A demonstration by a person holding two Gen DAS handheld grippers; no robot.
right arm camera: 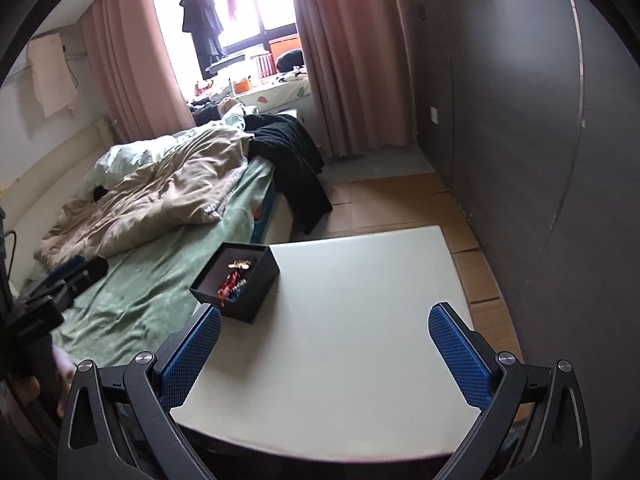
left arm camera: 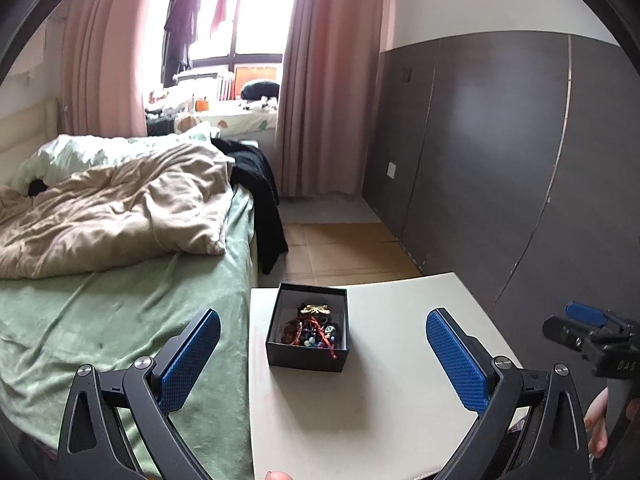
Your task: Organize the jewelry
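Note:
A small black box stands on a white table, filled with a tangle of jewelry: red cords, blue beads and a gold piece. My left gripper hangs wide open just above and before the box, nothing between its blue pads. In the right wrist view the same box sits at the table's far left corner. My right gripper is open over the bare table top, to the right of the box. Each view catches the other gripper at its edge, held by a hand.
A bed with a green sheet and a rumpled beige duvet lies against the table's left side. A dark panelled wall runs along the right. Cardboard sheets cover the floor beyond the table.

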